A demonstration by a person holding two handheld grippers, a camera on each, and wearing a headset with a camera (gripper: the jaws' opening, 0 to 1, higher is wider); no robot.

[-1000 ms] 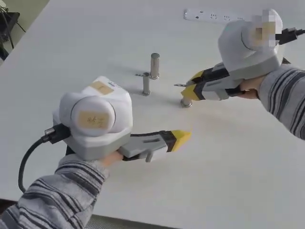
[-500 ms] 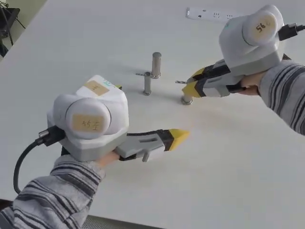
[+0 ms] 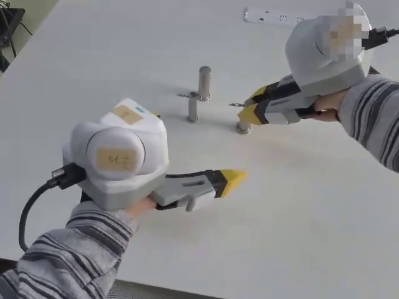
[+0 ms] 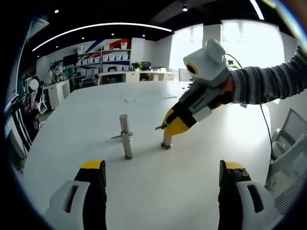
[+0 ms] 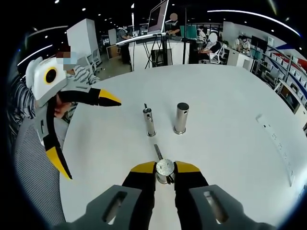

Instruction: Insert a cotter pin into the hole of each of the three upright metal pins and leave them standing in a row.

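The right gripper has its tongs pinched narrow on a cotter pin. The tip of it pokes out ahead, right at the top of the nearest metal pin, which stands on the white table directly under the yellow tips. 2 more stand just beyond it: the middle pin, already with another cotter pin through it, and the thicker pin close behind. The left gripper hovers well back, tongs wide, holding nothing.
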